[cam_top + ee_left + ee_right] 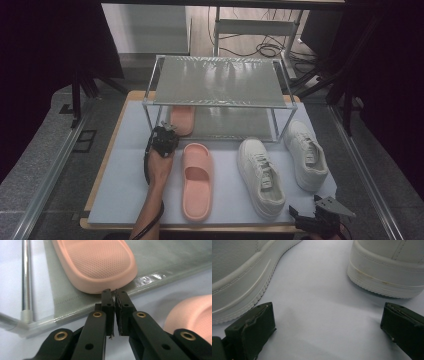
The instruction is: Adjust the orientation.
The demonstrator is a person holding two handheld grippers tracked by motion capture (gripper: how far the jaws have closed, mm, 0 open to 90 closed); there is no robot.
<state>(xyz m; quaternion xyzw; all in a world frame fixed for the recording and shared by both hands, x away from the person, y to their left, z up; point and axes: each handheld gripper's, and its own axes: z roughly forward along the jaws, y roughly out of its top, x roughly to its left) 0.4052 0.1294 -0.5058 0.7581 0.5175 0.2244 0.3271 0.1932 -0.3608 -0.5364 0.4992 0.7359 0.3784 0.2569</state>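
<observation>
A pink slipper (182, 119) (97, 262) lies on the lower shelf (162, 262) of a metal shoe rack (215, 82). My left gripper (169, 129) (115, 293) points at its rounded end, tips right against the sole's edge. Its jaws stand shut with only a thin slit and nothing between them. The matching pink slipper (196, 180) (192, 315) lies on the mat just to the right of that hand. My right gripper (320, 212) (327, 312) rests open near the table's front right corner, facing two white sneakers (260, 177) (306, 155) (237, 277) (387, 272), with bare mat between its jaws.
A pale blue mat (125, 190) covers the wooden table. The rack's front left post (26, 277) stands close to my left gripper. The rack's top shelf is bare. Cables and stand legs lie on the floor beyond the table.
</observation>
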